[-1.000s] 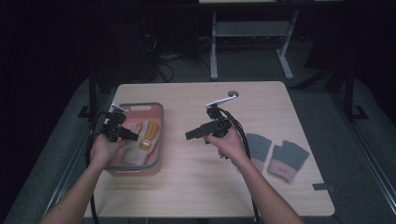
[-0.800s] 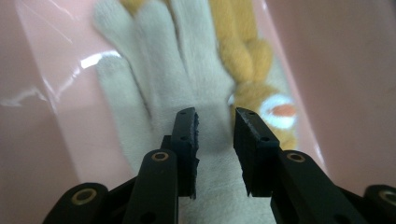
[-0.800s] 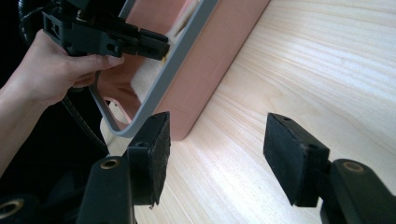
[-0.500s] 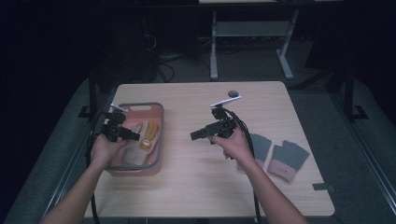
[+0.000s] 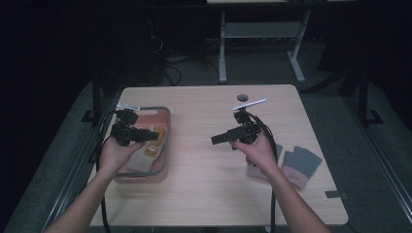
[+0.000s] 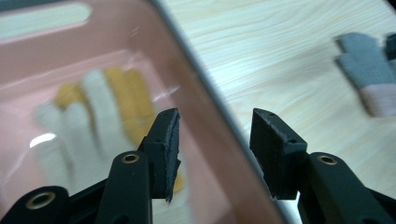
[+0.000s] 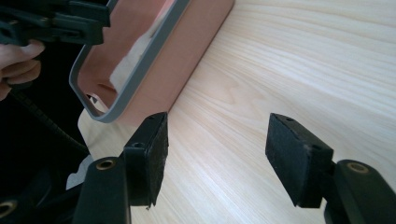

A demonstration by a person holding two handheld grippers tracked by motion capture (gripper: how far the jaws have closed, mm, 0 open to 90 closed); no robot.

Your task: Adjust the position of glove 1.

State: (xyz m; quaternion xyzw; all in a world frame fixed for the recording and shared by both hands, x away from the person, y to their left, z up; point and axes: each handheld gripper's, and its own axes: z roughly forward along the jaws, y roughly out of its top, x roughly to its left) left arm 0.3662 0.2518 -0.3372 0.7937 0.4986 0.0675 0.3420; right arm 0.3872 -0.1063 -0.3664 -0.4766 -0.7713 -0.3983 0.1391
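Pale wood-grain table; pink bin with a grey rim at left, holding a white and orange-yellow glove; grey gloves with pink cuffs at right; black grippers, left and right

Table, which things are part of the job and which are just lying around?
In the job:
pink bin
white and yellow gloves in the bin
grey gloves on the table, by the right arm
left tool, open over the bin
right tool, open

Lying about:
dark disc
tape strip
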